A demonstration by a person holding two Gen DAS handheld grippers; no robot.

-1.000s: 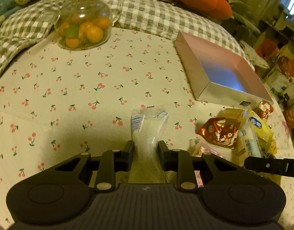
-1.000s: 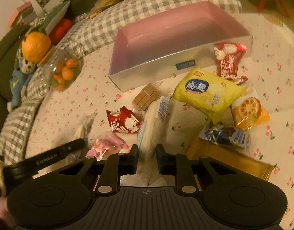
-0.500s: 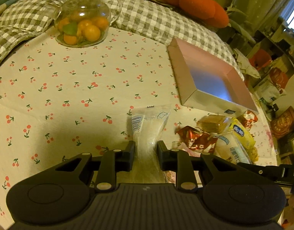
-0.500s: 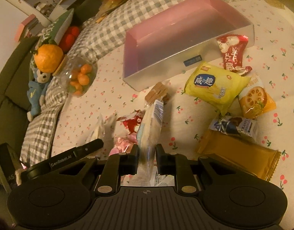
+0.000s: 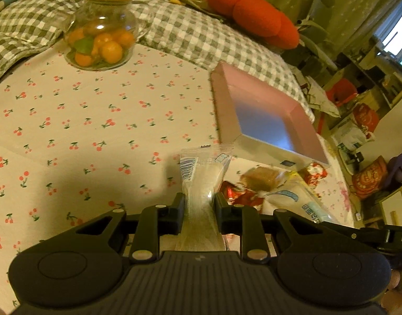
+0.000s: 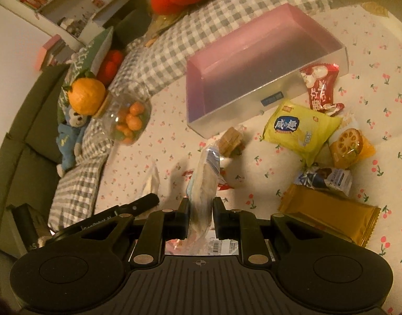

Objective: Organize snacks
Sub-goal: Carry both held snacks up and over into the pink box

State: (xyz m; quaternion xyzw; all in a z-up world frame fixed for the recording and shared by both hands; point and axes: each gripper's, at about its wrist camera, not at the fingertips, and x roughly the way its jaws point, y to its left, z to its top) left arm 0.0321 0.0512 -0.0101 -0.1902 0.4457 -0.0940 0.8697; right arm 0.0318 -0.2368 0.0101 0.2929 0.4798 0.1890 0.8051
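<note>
Snacks lie scattered on a cherry-print cloth (image 5: pixel 90 120), and each pair of tongs has one pinched. The left tongs (image 5: pixel 199 204) are closed tight on a clear packet (image 5: pixel 203 173) with a barcode on its upper left corner; the packet stands up out of the jaws, lifted off the cloth, its top edge just short of the near corner of the pink box (image 5: pixel 263 120). The right tongs (image 6: pixel 200 207) are likewise clamped on a long pale wrapper with blue print (image 6: pixel 204 173), which rises tilted from between the fingers, above the cloth.

From the right wrist view, the pink box (image 6: pixel 253 60) sits open on the cloth, with nothing visible inside it. Against its near wall leans a red packet (image 6: pixel 320 86). Just in front of the box lie a yellow bag (image 6: pixel 298 128) and a small stack of brown wafers (image 6: pixel 231 140). To the right of the yellow bag is an orange packet showing a lotus-root slice (image 6: pixel 350 144), below it a blue-and-white packet (image 6: pixel 325 179), and nearest the tongs a long golden-orange wrapper (image 6: pixel 329 212). Another red packet (image 6: pixel 221 183) is partly hidden behind the held wrapper.

At the far left a glass jar of small oranges (image 6: pixel 128 120) rests on its side in this view beside a checked blanket (image 6: pixel 159 60), with a blue plush toy (image 6: pixel 69 131) next to it. The left tongs' tip shows at lower left (image 6: pixel 145 200).
</note>
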